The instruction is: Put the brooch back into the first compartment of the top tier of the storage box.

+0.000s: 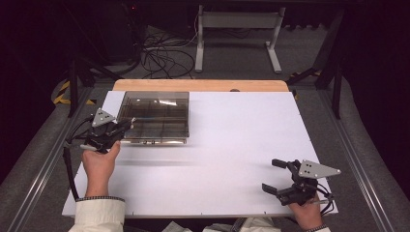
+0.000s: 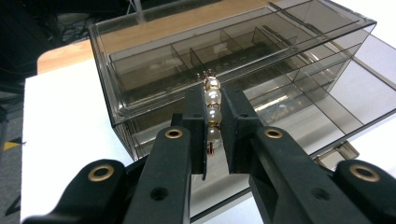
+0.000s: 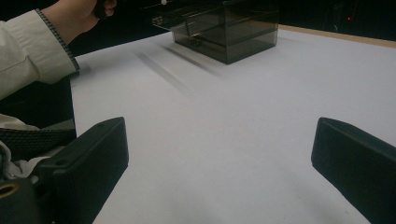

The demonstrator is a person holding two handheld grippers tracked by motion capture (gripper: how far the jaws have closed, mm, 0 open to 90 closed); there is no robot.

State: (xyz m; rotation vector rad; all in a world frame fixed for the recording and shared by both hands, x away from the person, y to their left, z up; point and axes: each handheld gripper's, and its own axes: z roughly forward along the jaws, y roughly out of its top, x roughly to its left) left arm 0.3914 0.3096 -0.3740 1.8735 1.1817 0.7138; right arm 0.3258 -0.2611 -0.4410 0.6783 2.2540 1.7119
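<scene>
A smoked clear plastic organizer box [image 1: 154,116] with several compartments and drawers stands on the white table at the back left. My left gripper [image 2: 213,135] is shut on a short strand of white pearl beads [image 2: 213,109] on gold wire, held upright just in front of the box's [image 2: 233,60] near left corner. In the high view that gripper [image 1: 121,128] sits at the box's left front corner. My right gripper [image 1: 275,175] rests open near the front right edge of the table, nothing between its jaws [image 3: 219,154]. The box [image 3: 224,28] lies far across from it.
The white table sheet [image 1: 232,145] spreads between the two hands. A wooden strip [image 1: 203,85] runs along the far edge. Beyond it stand a white metal frame [image 1: 237,29] and loose cables [image 1: 159,53] on the floor. A sleeve and hand [image 3: 51,32] show at upper left.
</scene>
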